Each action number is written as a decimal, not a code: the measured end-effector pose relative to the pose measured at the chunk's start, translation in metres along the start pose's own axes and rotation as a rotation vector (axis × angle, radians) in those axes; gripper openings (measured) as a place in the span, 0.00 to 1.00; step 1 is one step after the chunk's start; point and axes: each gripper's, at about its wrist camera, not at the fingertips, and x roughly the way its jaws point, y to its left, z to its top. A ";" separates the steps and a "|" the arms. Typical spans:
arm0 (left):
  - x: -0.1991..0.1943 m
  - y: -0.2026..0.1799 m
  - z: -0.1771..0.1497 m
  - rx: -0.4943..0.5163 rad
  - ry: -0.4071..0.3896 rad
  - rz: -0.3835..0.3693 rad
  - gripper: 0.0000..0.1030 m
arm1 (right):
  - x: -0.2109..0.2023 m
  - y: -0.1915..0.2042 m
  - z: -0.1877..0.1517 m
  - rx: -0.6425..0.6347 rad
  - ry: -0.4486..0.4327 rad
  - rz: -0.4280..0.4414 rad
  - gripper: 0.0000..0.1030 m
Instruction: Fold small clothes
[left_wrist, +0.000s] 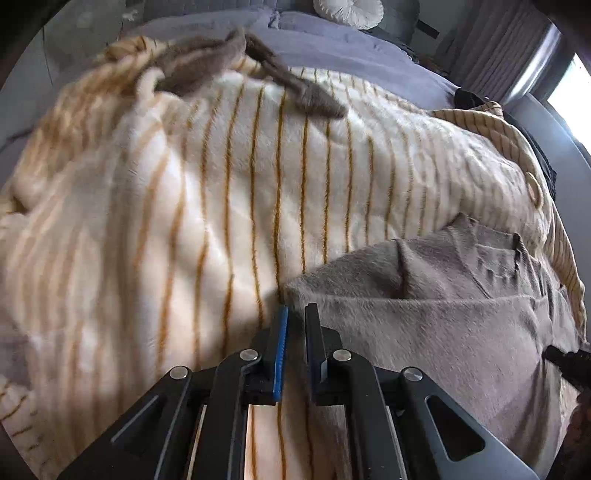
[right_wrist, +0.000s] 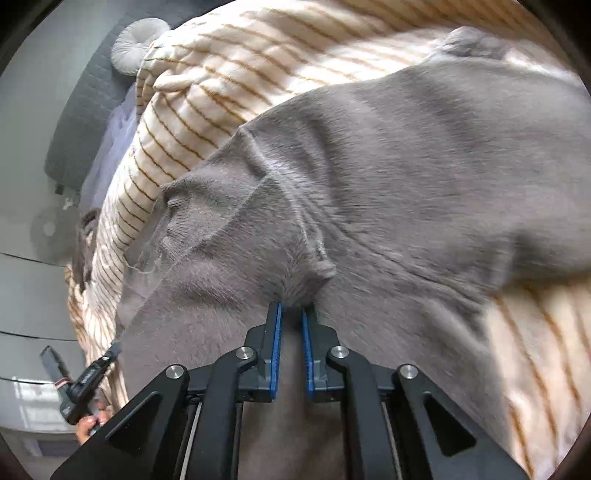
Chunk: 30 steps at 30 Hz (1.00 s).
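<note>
A fuzzy grey garment lies spread on a striped blanket. In the left wrist view its near-left corner runs up into my left gripper, which is shut on that corner. In the right wrist view the grey garment fills the middle, a ribbed cuff at its left. My right gripper is shut on a puckered fold of it, and the cloth bunches at the blue pads. The left gripper also shows there at the garment's lower left edge, held by a hand.
Brown fuzzy pieces lie at the blanket's far end. A round white cushion and lavender bedding sit behind. Curtains and a bright window are at the far right. A dark headboard edges the bed.
</note>
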 end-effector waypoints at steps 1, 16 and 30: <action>-0.010 -0.004 -0.002 0.013 -0.002 -0.008 0.10 | -0.007 0.000 0.000 -0.013 -0.006 -0.019 0.12; 0.001 -0.028 -0.083 0.027 0.074 -0.003 0.10 | 0.020 0.031 0.015 -0.243 -0.037 -0.085 0.04; -0.036 -0.068 -0.081 0.047 0.074 0.121 0.42 | -0.014 -0.003 0.016 -0.043 -0.034 -0.079 0.10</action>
